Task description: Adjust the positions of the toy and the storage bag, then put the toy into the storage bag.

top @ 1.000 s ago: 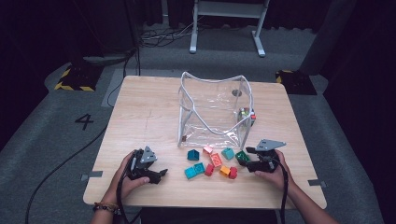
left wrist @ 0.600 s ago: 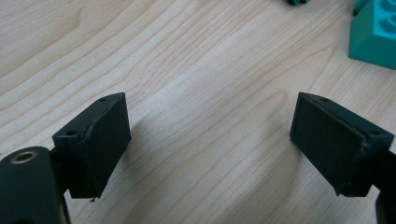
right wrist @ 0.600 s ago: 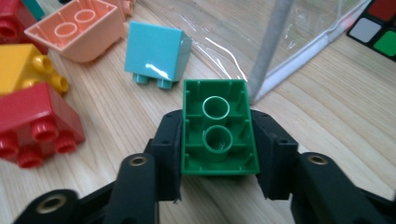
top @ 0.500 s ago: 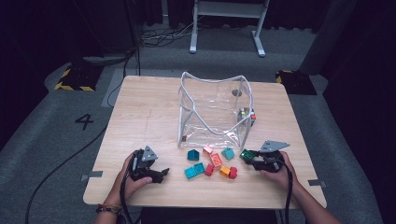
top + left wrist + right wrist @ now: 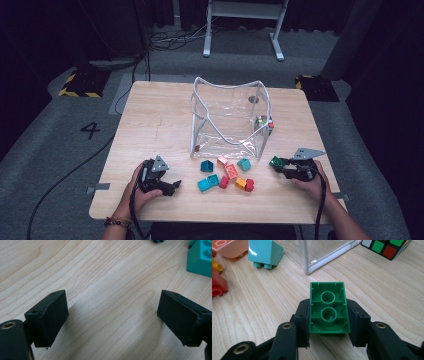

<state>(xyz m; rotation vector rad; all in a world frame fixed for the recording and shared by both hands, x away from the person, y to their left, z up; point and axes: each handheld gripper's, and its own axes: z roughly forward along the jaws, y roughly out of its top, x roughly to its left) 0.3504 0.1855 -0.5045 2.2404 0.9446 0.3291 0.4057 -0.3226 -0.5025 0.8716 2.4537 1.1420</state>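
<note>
Right gripper [image 5: 329, 340] has its jaws clamped on the green plastic brick [image 5: 328, 308] just right of the clear plastic bag [image 5: 227, 120], so I'd lift it well clear of the rim, while the left gripper [image 5: 112, 320] sits wide open and empty.

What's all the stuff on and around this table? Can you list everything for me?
Table: one, light wood, centre.
Clear bag: one, transparent with white edging, standing open mid-table.
Puzzle cube: one, multicoloured, by the bag's right side.
Loose blocks: about eight, teal, pink, red, orange, in front of the bag.
Green block: one, clamped in the right gripper.
White stand: one, on the floor behind.
Left gripper: black, open, holding nothing.
Right gripper: black, shut.
</note>
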